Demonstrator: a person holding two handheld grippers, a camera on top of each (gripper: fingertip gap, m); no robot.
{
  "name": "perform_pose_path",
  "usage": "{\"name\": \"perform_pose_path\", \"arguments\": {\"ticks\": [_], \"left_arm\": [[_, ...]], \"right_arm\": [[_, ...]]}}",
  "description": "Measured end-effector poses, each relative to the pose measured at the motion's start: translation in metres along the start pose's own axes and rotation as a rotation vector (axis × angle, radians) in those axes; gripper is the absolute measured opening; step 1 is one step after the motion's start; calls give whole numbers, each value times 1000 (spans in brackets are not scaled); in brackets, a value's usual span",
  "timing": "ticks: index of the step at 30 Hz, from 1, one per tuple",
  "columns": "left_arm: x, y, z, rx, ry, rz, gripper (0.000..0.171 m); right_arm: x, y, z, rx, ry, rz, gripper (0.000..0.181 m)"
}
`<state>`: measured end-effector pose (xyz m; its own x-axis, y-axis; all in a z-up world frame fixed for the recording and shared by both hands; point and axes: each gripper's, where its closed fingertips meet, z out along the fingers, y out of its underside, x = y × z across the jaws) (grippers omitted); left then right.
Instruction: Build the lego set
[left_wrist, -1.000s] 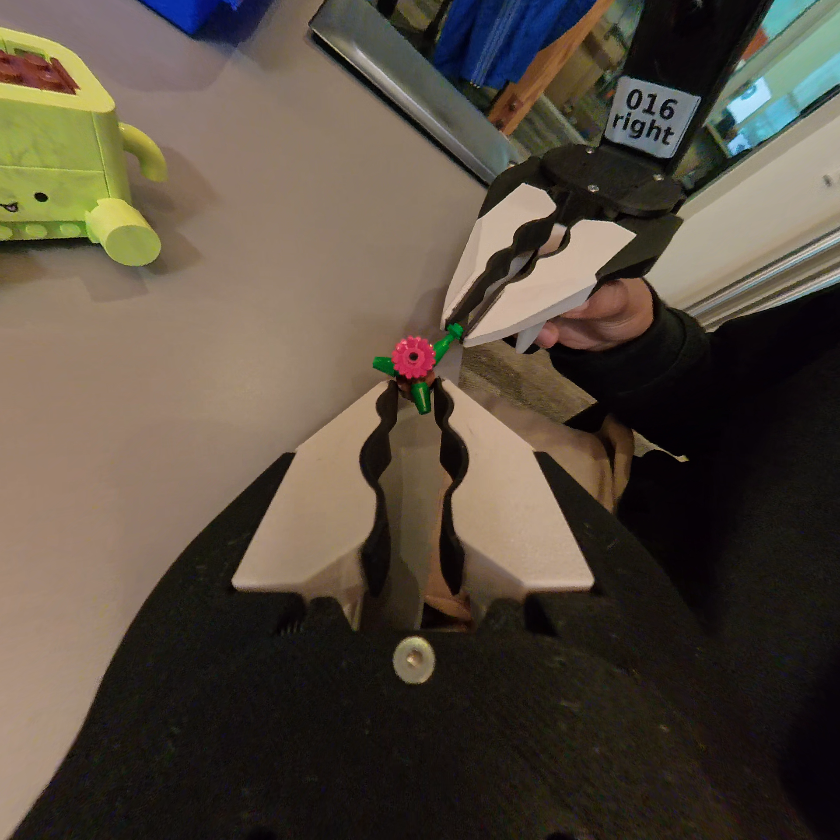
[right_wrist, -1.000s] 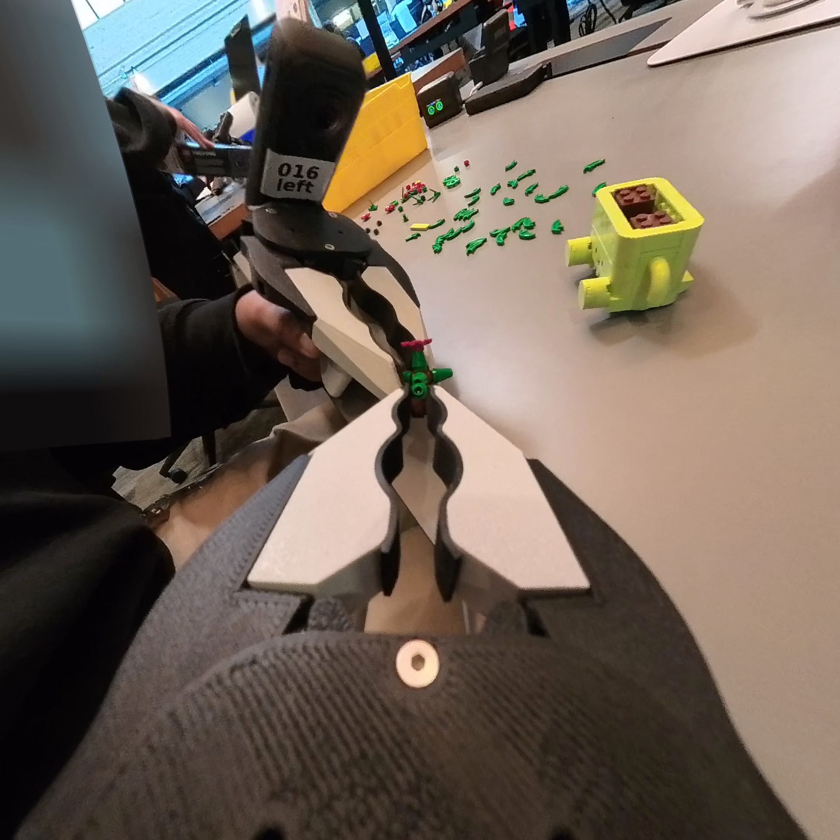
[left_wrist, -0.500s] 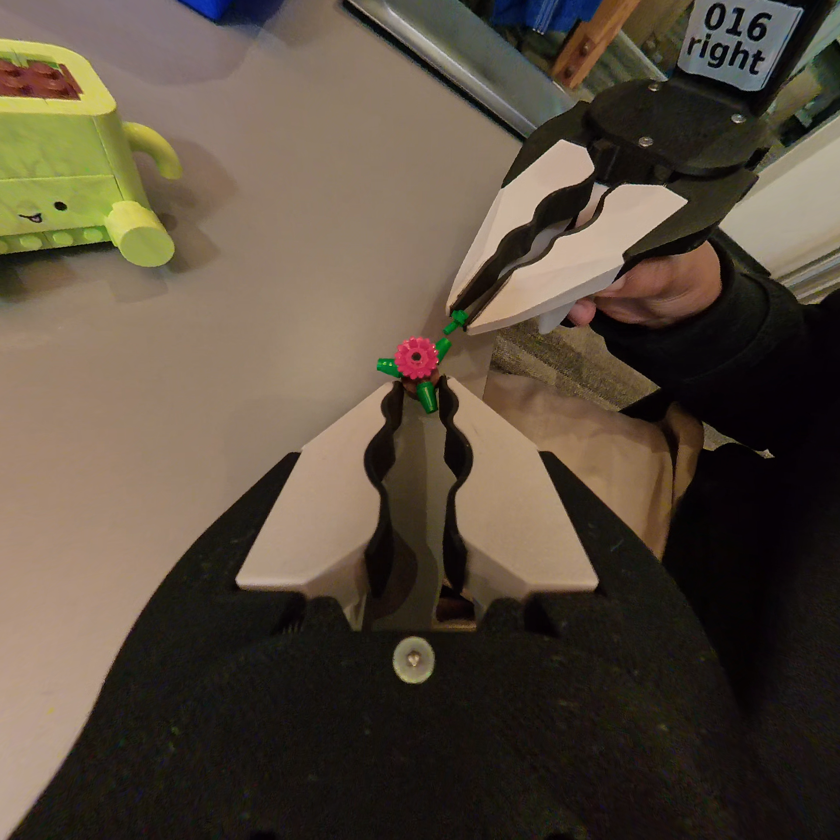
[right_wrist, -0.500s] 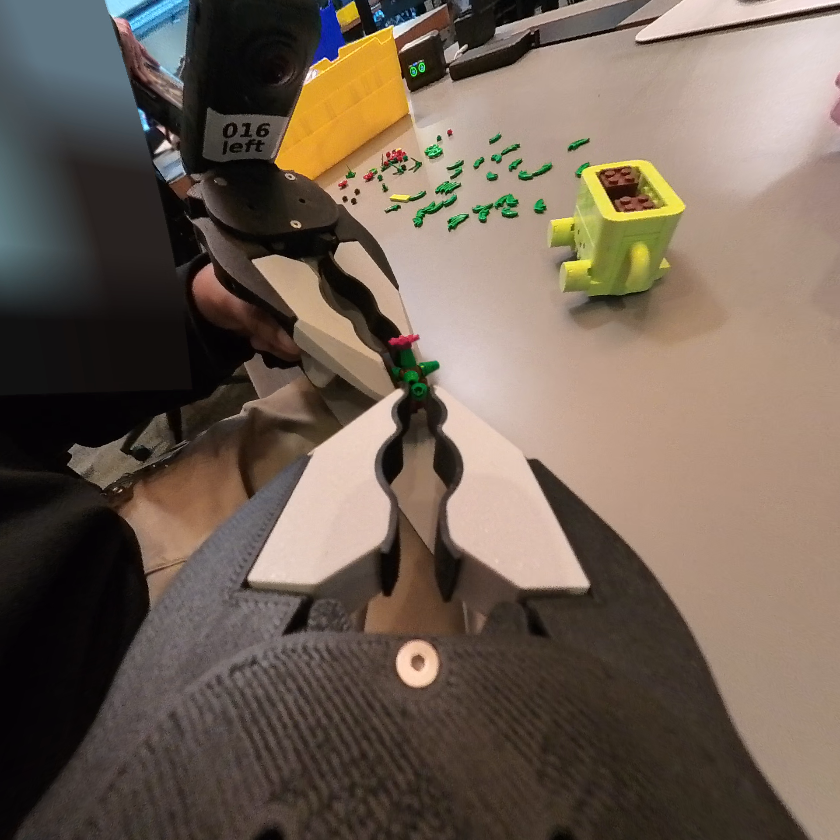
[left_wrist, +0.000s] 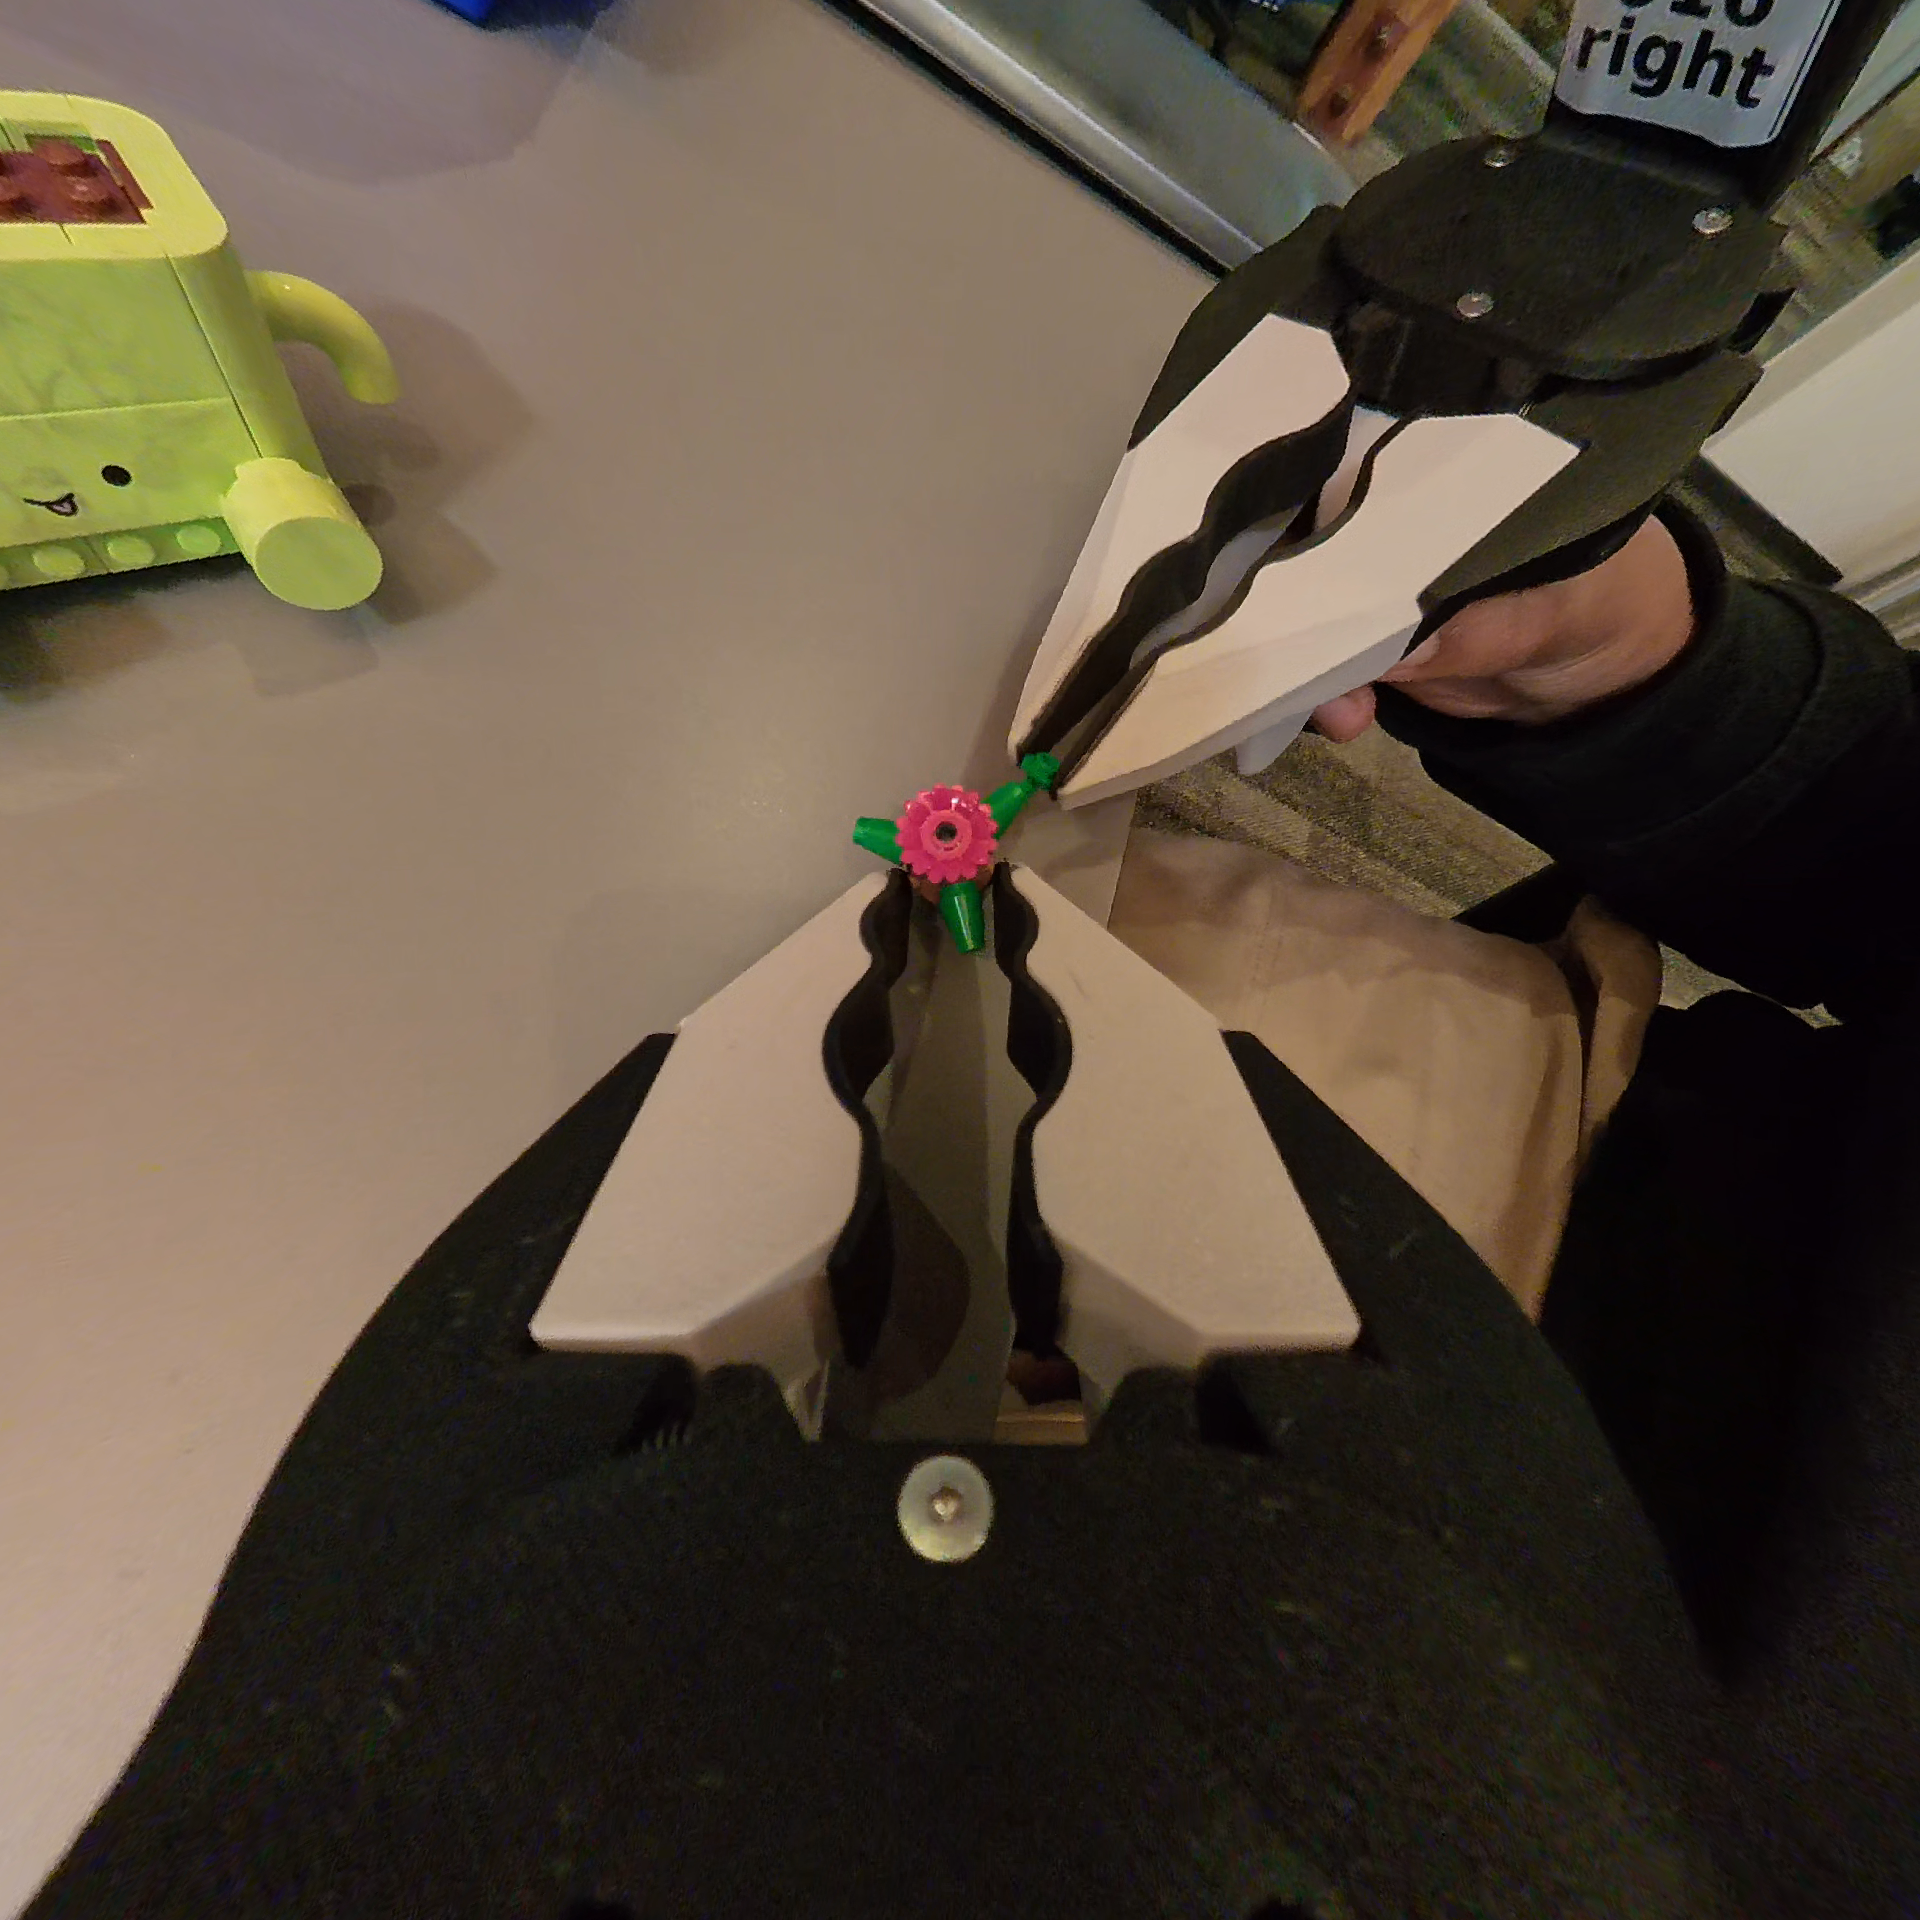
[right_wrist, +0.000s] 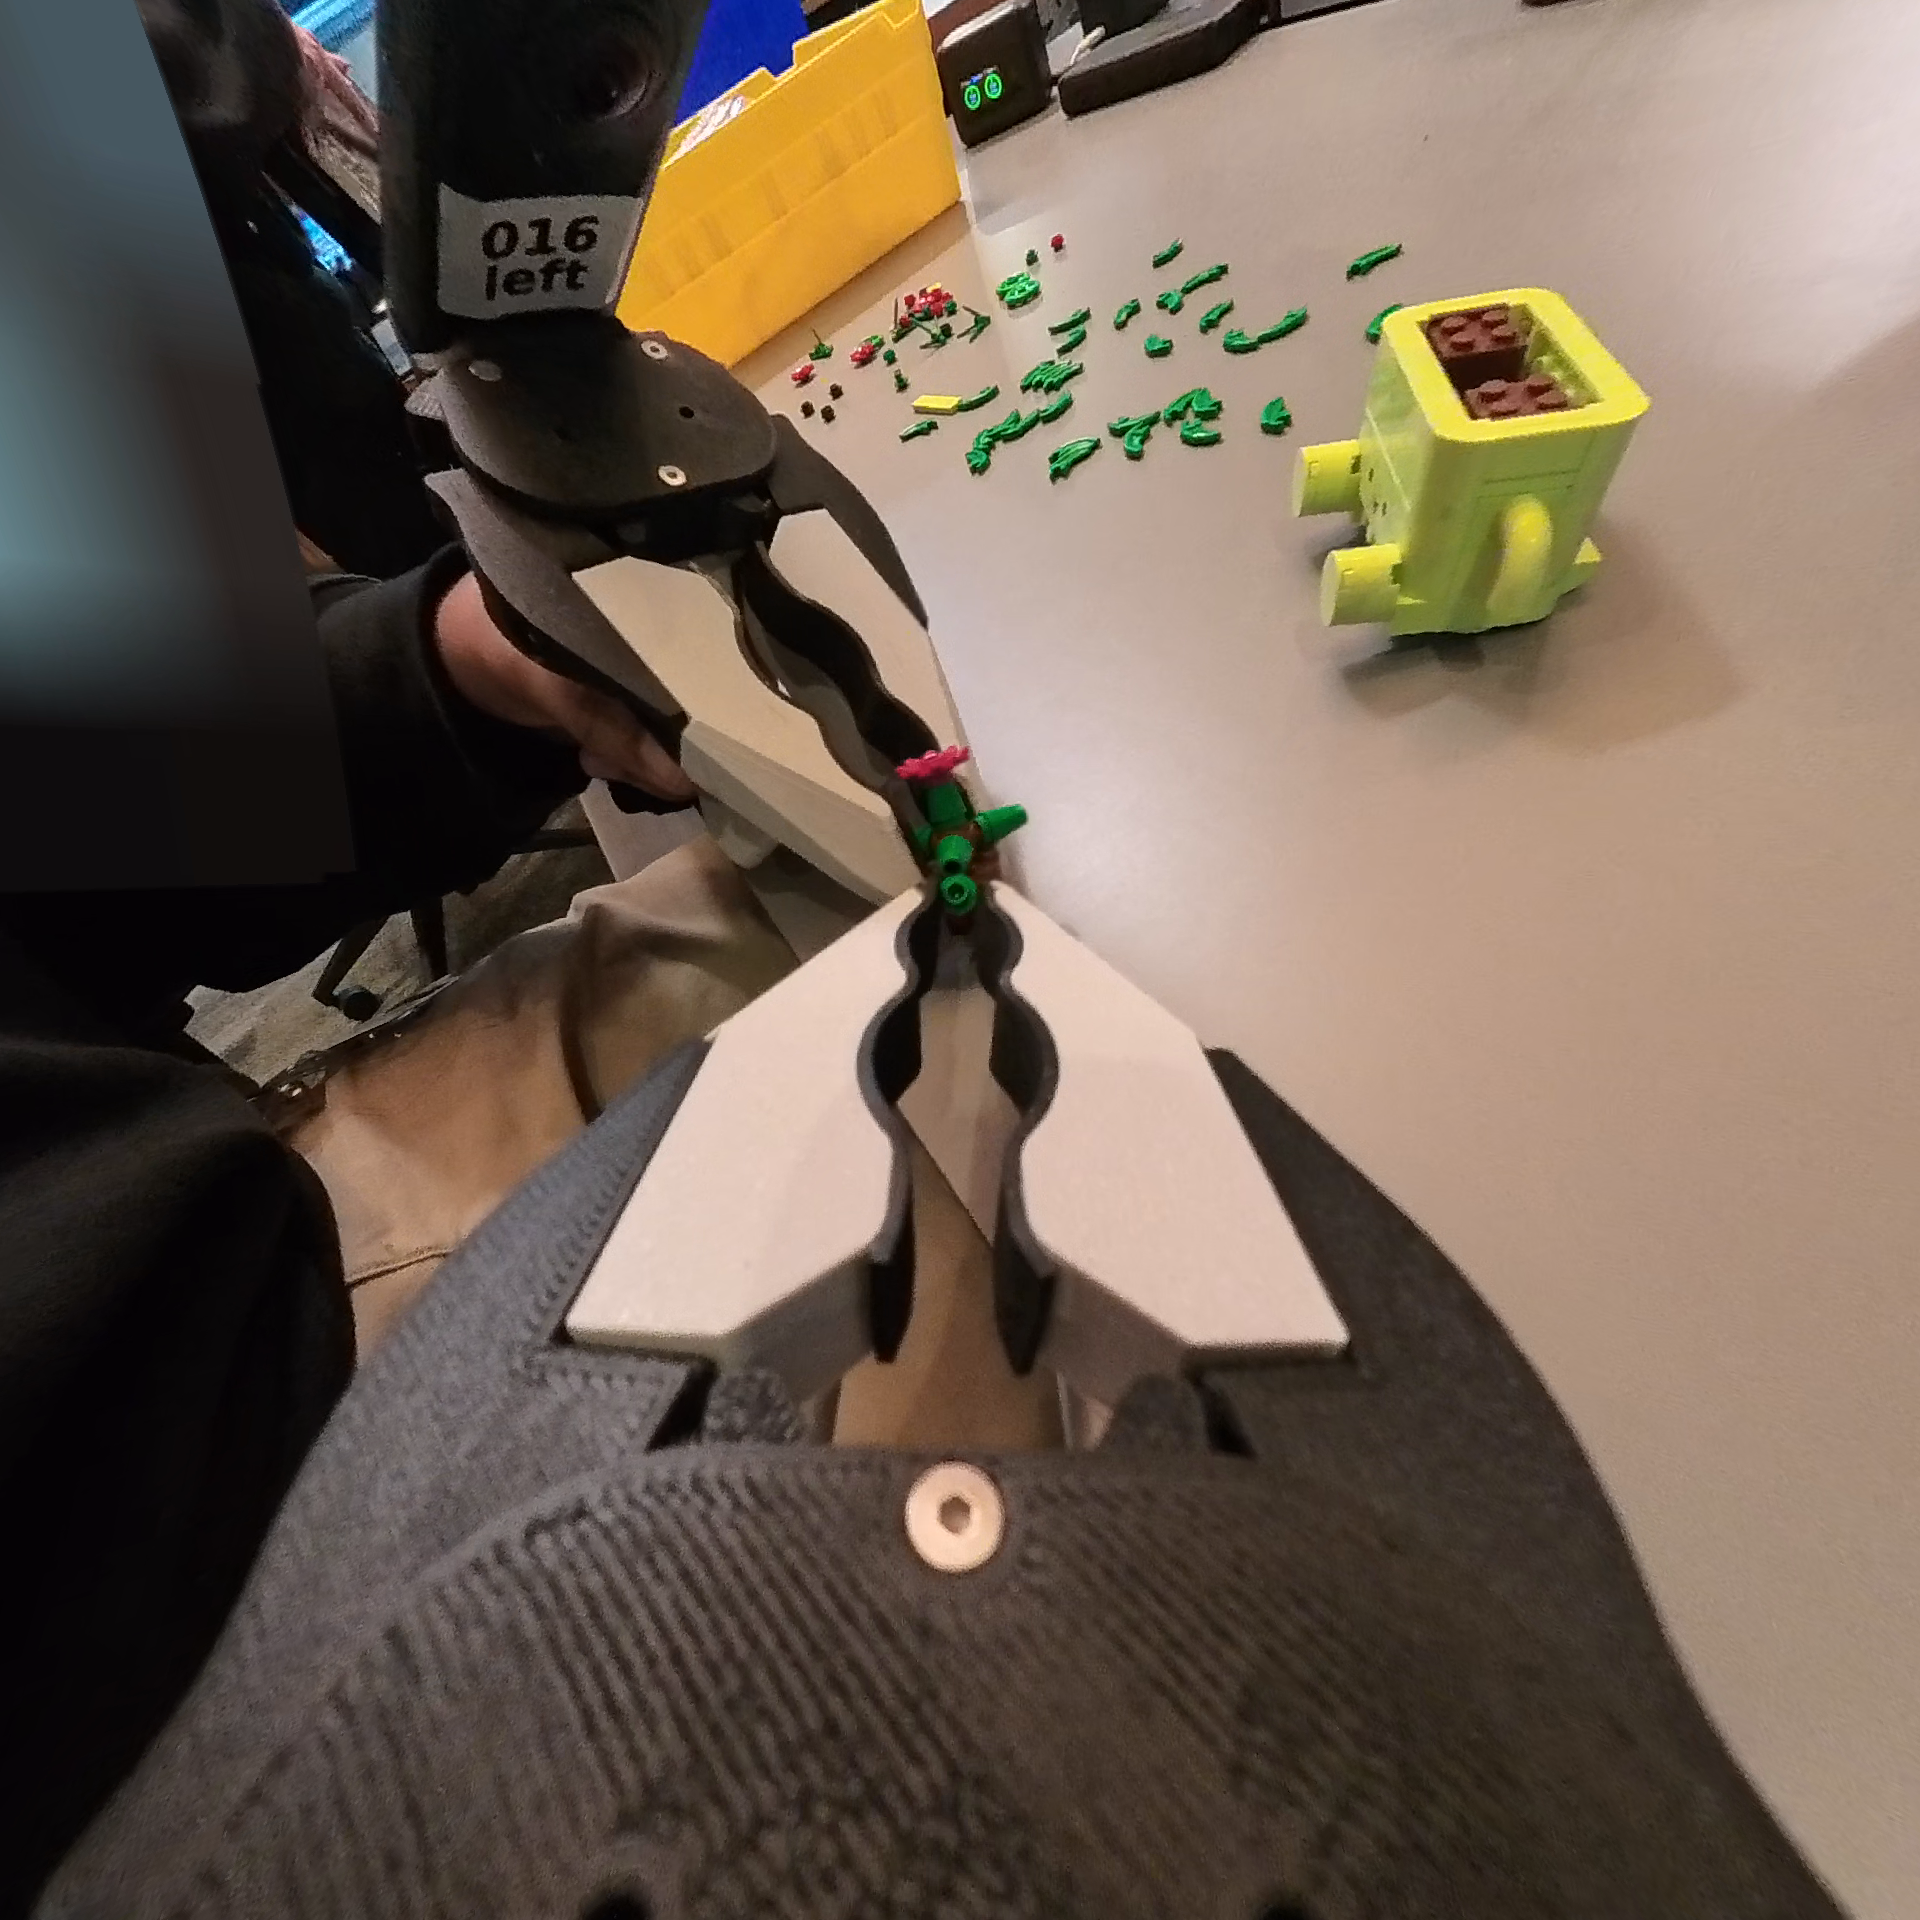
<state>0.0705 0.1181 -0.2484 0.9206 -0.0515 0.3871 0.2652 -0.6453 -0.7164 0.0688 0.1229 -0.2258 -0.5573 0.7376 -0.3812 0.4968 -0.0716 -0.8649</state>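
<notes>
1. Grey tabletop (right_wrist: 1455, 987) fills most of both views, and its near edge runs just beside the two grippers, which meet over the person's tan-trousered lap (left_wrist: 1351, 1039) rather than over the table.
2. Nearest, the left gripper (left_wrist: 945, 883) has its jaws drawn narrow, pinching the base of a small flower piece (left_wrist: 945, 831): a pink toothed bloom with three green pointed leaves around it.
3. Touching that piece from the side, the right gripper (left_wrist: 1044, 774) has its tips nearly together on a small green stud piece (left_wrist: 1037, 771) at the end of one leaf.
4. Farther out on the table sits a lime-green box model (right_wrist: 1475, 478), upright, with brown bricks inside its open top and stub cylinders on its sides; bare table lies open between it and the grippers.
5. Beyond it, loose green pieces (right_wrist: 1101, 384) and a few red ones lie scattered.
6. At the far edge stands a yellow bin (right_wrist: 800, 197); I cannot tell what it holds.
</notes>
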Motion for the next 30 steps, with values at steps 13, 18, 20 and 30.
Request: {"name": "perform_pose_path", "arguments": {"ticks": [13, 18, 20, 30], "left_arm": [[1, 2, 3, -20, -30, 44, 17], [1, -1, 2, 2, -25, 37, 17], [1, -2, 1, 7, -22, 28, 15], [-10, -6, -1, 37, -80, -21, 16]], "right_arm": [[2, 6, 5, -32, 5, 23, 4], [2, 6, 5, -29, 3, 33, 4], [2, 6, 5, -24, 0, 40, 4], [0, -9, -2, 48, 28, -24, 4]]}}
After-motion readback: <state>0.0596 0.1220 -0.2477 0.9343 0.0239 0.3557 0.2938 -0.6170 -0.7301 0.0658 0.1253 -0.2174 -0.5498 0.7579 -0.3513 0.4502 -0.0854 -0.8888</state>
